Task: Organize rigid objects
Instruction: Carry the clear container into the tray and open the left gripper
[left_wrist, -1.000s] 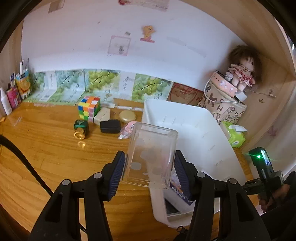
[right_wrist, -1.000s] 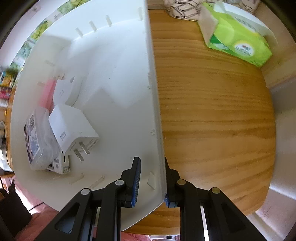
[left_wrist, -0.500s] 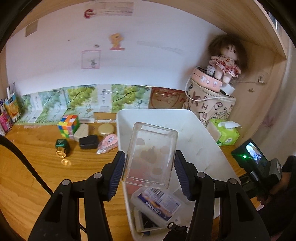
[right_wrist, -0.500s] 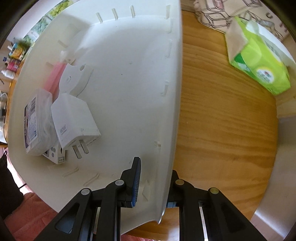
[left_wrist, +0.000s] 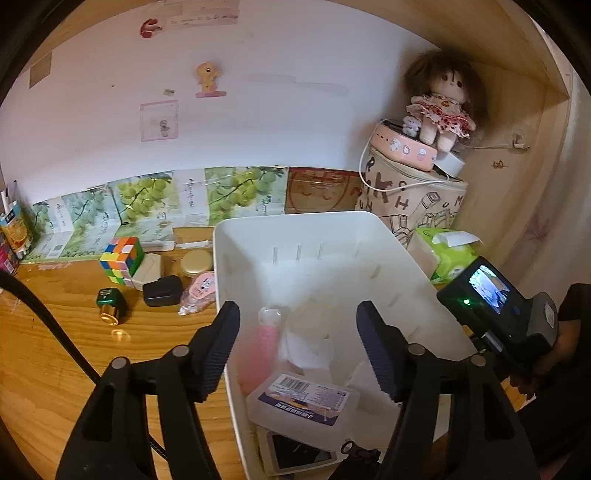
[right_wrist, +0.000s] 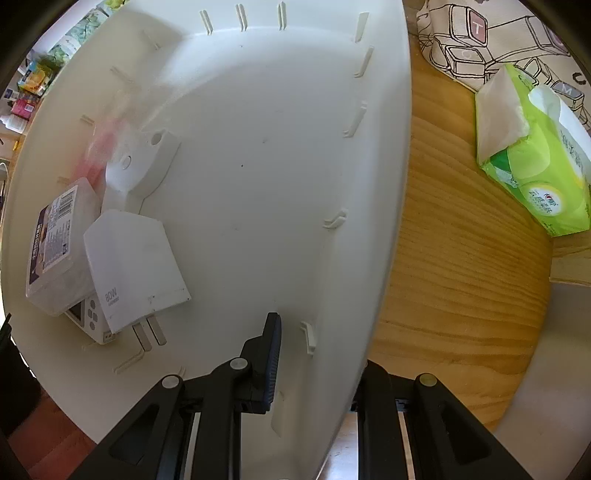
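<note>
My left gripper (left_wrist: 297, 317) hovers over the white bin (left_wrist: 295, 229), jaws opening, nothing pressed between them. Below them a clear plastic box (left_wrist: 308, 314) shows only as a faint blur inside the bin, also smeared near the far-left wall (right_wrist: 125, 103). My right gripper (right_wrist: 321, 369) is shut on the bin's right wall (right_wrist: 399, 147), one finger inside and one hidden outside. A labelled plastic case (left_wrist: 303, 398), a white charger (right_wrist: 133, 266) and a pink item (left_wrist: 264, 343) lie in the bin. A Rubik's cube (left_wrist: 122, 260), a black adapter (left_wrist: 162, 291) and a green-gold battery (left_wrist: 109, 301) sit on the table to the left.
A green tissue pack (right_wrist: 535, 166) lies right of the bin, by a patterned bag (left_wrist: 413, 206) with a doll (left_wrist: 439, 107) on top. A gold-lidded jar (left_wrist: 197, 263) and pink tape (left_wrist: 199, 291) sit near the cube. A black cable (left_wrist: 48, 317) crosses the left.
The left jaws have spread and let go of the clear box, which has dropped into the bin. The bin has swung under the left gripper, with the right gripper still clamped on its wall.
</note>
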